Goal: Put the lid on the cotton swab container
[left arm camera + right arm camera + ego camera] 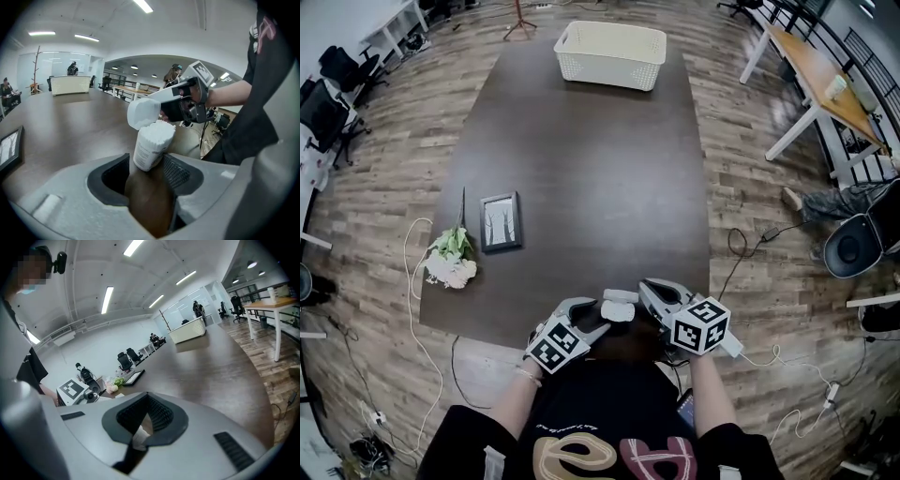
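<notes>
Left gripper (140, 176) has let go: jaws wide apart, with the swab container (152, 143) standing tilted between them, up against the pad on the frame's right and a gap on the other side. Right gripper (144, 420) is clenched on the white lid (143, 112), holding it tipped just over the container's open, swab-packed top. Can't tell if they touch. In the head view it's all lower middle, at the table's (581, 187) near edge.

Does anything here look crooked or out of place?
Yes: the cotton swab container leans sideways between the open jaws of the left tool, swabs exposed, while the right tool holds the lid tilted over it.
</notes>
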A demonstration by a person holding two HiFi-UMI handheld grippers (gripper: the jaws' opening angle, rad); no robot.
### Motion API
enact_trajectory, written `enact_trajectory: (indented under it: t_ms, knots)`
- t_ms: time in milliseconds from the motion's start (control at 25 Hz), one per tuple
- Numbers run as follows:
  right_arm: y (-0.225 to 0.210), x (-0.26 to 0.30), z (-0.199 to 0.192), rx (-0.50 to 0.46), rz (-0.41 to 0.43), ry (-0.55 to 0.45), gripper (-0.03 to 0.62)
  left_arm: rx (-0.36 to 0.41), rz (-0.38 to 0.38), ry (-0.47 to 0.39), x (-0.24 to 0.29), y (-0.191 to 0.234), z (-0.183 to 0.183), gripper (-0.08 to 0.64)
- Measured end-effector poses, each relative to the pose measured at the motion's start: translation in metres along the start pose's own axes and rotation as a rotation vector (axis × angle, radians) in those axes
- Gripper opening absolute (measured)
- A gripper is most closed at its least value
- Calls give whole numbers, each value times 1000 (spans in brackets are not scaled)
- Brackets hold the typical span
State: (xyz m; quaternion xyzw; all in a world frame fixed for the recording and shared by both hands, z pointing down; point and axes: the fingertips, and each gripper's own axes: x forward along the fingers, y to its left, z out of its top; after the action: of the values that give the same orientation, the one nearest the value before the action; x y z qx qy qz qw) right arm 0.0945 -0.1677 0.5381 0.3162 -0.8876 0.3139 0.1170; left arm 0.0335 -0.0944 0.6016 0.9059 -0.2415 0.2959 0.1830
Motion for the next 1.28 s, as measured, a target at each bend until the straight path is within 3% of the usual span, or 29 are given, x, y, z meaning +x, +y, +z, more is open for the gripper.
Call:
enact_trajectory:
  t_ms: [400,880,1040,1160,1280]
  knots:
    - [15,4,-3,-53,37,50,8,168,-113,32,15,-3,11,213]
    - [-8,16,17,-24,18,45,8,240,-208,51,18,-11,11,206]
    - [5,21,8,-2,98,95,8,274,-226,64,18,-16,8,206]
    - [15,18,7,53,167,107,8,260,-228,60,18,-15,10,206]
    - [24,18,0,47,192,128,8,248,-222,55,18,-13,8,206]
